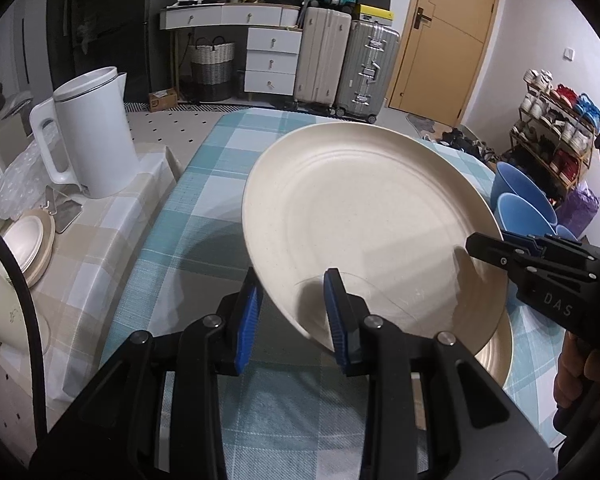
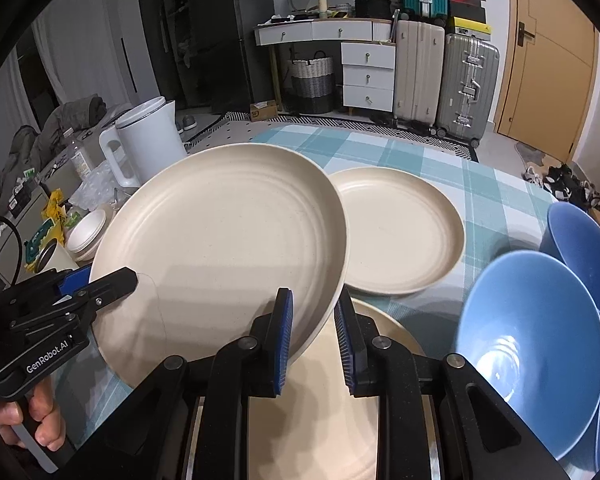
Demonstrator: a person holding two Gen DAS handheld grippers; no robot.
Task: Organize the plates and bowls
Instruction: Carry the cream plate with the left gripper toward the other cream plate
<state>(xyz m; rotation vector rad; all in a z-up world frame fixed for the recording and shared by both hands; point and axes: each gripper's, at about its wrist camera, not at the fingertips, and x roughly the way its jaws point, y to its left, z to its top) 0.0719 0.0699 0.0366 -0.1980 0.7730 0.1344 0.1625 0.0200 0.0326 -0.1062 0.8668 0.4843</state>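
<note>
A cream plate (image 1: 360, 220) is held tilted in the air over the checked tablecloth; it also shows in the right wrist view (image 2: 220, 240). My left gripper (image 1: 294, 312) has its blue pads on either side of the plate's near rim. My right gripper (image 2: 314, 334) straddles the rim on the opposite side and shows in the left wrist view (image 1: 496, 250). A second cream plate (image 2: 400, 232) lies flat on the table beyond. Another cream plate (image 2: 340, 392) lies under my right gripper. Blue bowls (image 2: 532, 332) stand at the right.
A white kettle (image 1: 88, 136) stands on the beige side table at left, beside small cream dishes (image 1: 28, 244) and a cup (image 1: 0, 308). Suitcases (image 1: 344, 64), drawers and a door are behind. A shoe rack (image 1: 556, 132) is at right.
</note>
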